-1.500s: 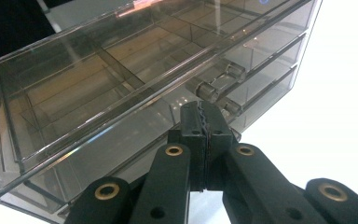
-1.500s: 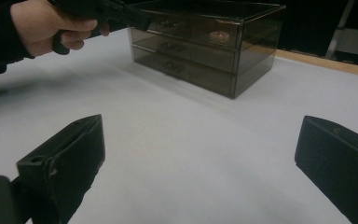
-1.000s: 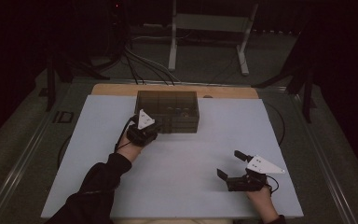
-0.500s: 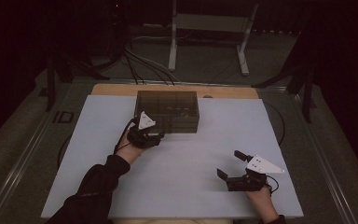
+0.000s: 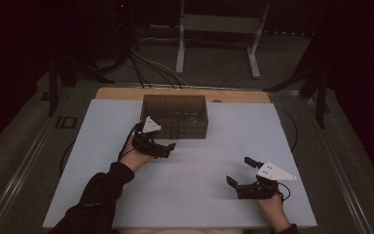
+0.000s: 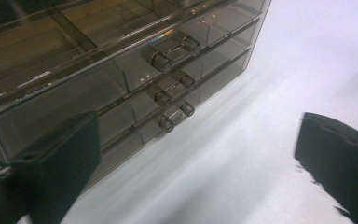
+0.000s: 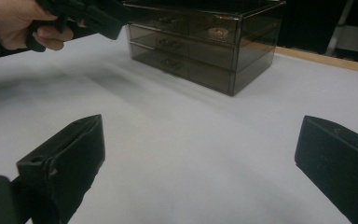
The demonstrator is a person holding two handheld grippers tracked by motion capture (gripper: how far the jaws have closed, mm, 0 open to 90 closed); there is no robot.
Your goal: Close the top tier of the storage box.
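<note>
a smoky, see-through plastic drawer box (image 5: 175, 116) stands toward the far middle of the worktop (image 5: 199, 185), its walls glossy and hard-edged; three shallow drawers are stacked in its front, each with a pair of small rounded knobs (image 6: 170, 53) of the same tinted plastic; through the top a small round, ring-like thing (image 7: 218, 31) shows inside, too dim to tell more; no writing can be read on the box; the worktop is a matt pale grey-white sheet with a strip of bare wood (image 5: 126, 93) along its far edge; the left hand-held gripper (image 5: 168, 148) sits just in front of the box's left front corner, its matt black jaws released, having just been opening, with nothing between them; the right hand-held gripper (image 5: 239, 171) rests well apart, near the person's side, jaws spread wide and empty; dark cables (image 5: 151, 66) and a white metal stand (image 5: 180, 44) lie on the floor beyond.
</note>
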